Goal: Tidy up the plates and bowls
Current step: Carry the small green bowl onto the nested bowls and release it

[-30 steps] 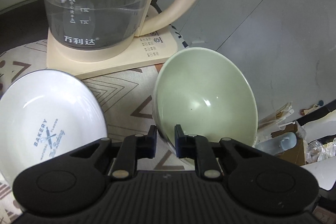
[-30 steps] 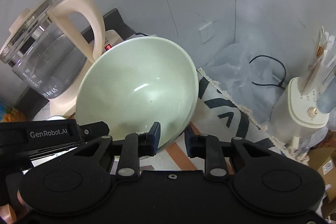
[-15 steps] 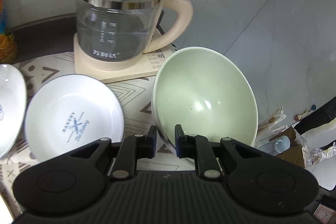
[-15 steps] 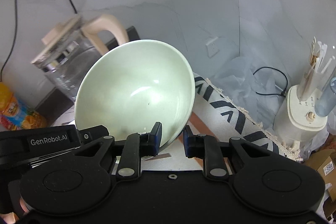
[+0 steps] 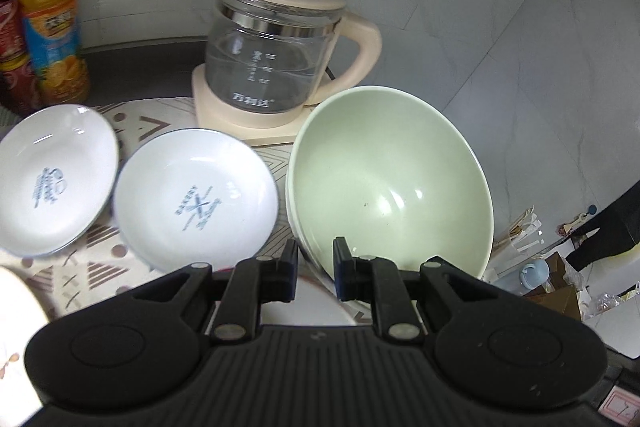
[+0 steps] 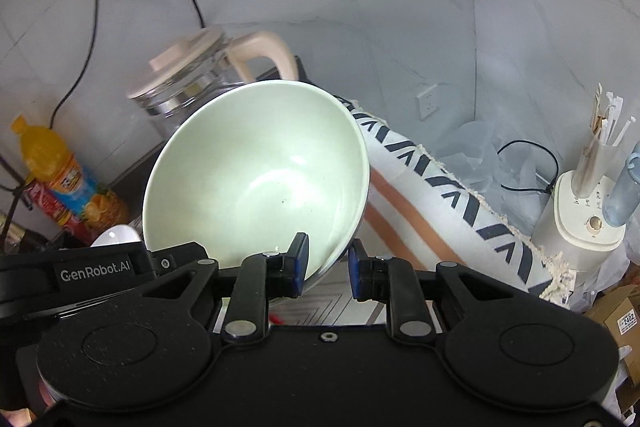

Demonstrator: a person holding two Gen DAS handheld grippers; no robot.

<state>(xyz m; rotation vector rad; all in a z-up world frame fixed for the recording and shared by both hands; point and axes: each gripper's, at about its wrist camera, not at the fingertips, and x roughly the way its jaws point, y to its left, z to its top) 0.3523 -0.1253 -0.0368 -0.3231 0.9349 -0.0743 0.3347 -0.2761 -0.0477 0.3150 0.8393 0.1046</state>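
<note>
While tilted, pale green bowl (image 5: 390, 183) (glossy, one dark speck) | left tongs (image 5: 316, 269) clamp rim | right tongs (image 6: 326, 265) clamp rim

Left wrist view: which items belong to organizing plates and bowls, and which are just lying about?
Task items: green bowl, clamped at its rim by left gripper and right gripper; two white plates.

Lying about: glass kettle, orange drink bottle, patterned cloth.

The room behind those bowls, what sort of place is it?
Likely a home kitchen or dining corner: a glass electric kettle on its base, white plates on a patterned tablecloth, and drink bottles against the wall.
</note>
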